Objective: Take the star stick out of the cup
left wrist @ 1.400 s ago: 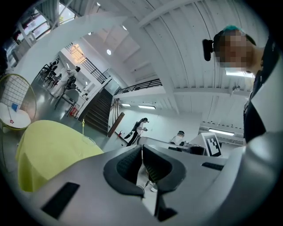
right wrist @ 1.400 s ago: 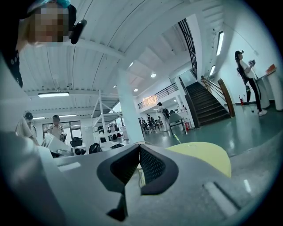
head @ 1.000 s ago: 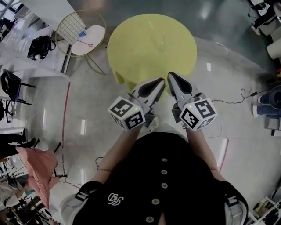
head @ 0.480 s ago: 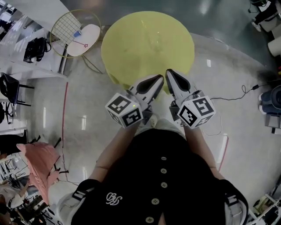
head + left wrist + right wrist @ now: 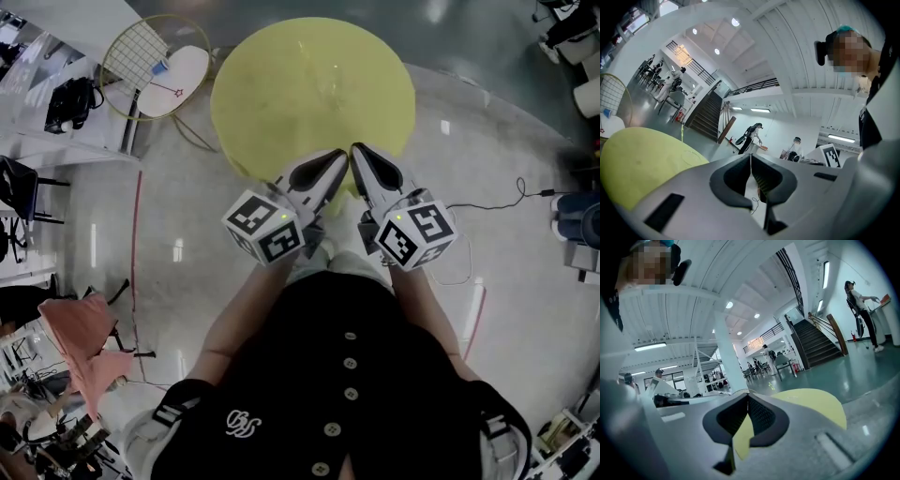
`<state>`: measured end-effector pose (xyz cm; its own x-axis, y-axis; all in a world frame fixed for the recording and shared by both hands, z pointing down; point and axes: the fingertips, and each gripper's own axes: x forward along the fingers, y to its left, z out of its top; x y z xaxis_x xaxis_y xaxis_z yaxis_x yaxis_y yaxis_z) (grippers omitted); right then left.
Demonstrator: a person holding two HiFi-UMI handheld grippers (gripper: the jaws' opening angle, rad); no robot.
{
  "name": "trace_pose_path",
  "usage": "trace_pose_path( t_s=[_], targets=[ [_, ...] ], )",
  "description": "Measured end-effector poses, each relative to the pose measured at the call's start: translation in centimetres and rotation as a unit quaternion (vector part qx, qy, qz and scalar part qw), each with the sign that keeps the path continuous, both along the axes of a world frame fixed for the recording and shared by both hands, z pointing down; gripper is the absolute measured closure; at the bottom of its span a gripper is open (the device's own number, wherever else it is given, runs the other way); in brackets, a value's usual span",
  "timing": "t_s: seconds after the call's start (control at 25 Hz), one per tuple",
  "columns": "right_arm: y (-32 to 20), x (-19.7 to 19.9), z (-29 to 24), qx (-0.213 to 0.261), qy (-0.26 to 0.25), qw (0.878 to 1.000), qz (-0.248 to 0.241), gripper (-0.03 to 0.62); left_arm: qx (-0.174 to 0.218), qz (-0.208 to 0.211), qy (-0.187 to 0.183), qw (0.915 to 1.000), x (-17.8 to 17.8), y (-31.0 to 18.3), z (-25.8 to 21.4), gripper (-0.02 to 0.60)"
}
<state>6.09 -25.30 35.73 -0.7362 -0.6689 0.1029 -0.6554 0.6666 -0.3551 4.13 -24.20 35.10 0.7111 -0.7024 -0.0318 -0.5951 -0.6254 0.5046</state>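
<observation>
A small blue cup (image 5: 159,67) and a thin pink stick with a red star (image 5: 177,91) rest on a white round seat (image 5: 192,70) beside a wire frame, far left in the head view. They are too small to tell whether the stick sits inside the cup. My left gripper (image 5: 339,157) and right gripper (image 5: 357,152) are held side by side over the near edge of a round yellow table (image 5: 309,84), well to the right of the cup. Both are shut with nothing between the jaws, as the left gripper view (image 5: 751,159) and the right gripper view (image 5: 748,397) show.
A gold wire basket frame (image 5: 131,56) adjoins the white seat. A white desk (image 5: 56,28) with a black bag (image 5: 70,101) stands at far left. A cable (image 5: 497,202) runs over the shiny floor at right. A pink cloth (image 5: 80,328) hangs at lower left. People stand near a distant staircase (image 5: 705,117).
The table and the seat with the cup have slid a little up and left in the head view. Both grippers have edged slightly toward the table and stay shut.
</observation>
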Motion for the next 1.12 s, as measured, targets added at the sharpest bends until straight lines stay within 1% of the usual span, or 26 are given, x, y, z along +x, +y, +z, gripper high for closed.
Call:
trace_pose_path(
  t_s=[0.32, 0.44, 0.56, 0.76, 0.92, 1.0, 1.12],
  targets=[
    [-2.5, -0.4, 0.1, 0.0, 0.001, 1.0, 0.019, 0.591, 0.0, 0.007, 0.007, 0.9999, -1.4, -2.8, -0.1, 0.563],
    [-3.9, -0.6, 0.3, -0.001, 0.005, 1.0, 0.028, 0.591, -0.002, 0.019, 0.007, 0.9998, -1.7, -4.4, 0.0, 0.563],
    [-6.1, -0.6, 0.3, -0.002, 0.005, 0.999, 0.048, 0.591, -0.005, 0.035, 0.002, 0.9994, -2.1, -6.2, 0.0, 0.563],
    [-10.2, -1.9, 0.6, -0.008, 0.015, 0.997, 0.077, 0.591, -0.002, 0.046, -0.016, 0.9988, -4.4, -10.0, 0.0, 0.563],
    [-12.9, -3.4, 0.9, -0.014, 0.024, 0.995, 0.1, 0.591, -0.008, 0.057, -0.015, 0.9982, -6.5, -12.8, 0.2, 0.563],
    [-13.9, -3.6, 1.2, -0.016, 0.033, 0.993, 0.114, 0.591, -0.012, 0.064, -0.015, 0.9978, -7.0, -13.8, 0.4, 0.563],
    [-15.0, -3.7, 1.7, -0.025, 0.044, 0.992, 0.12, 0.591, -0.018, 0.072, -0.016, 0.9971, -7.2, -15.2, 1.0, 0.563]
  ],
)
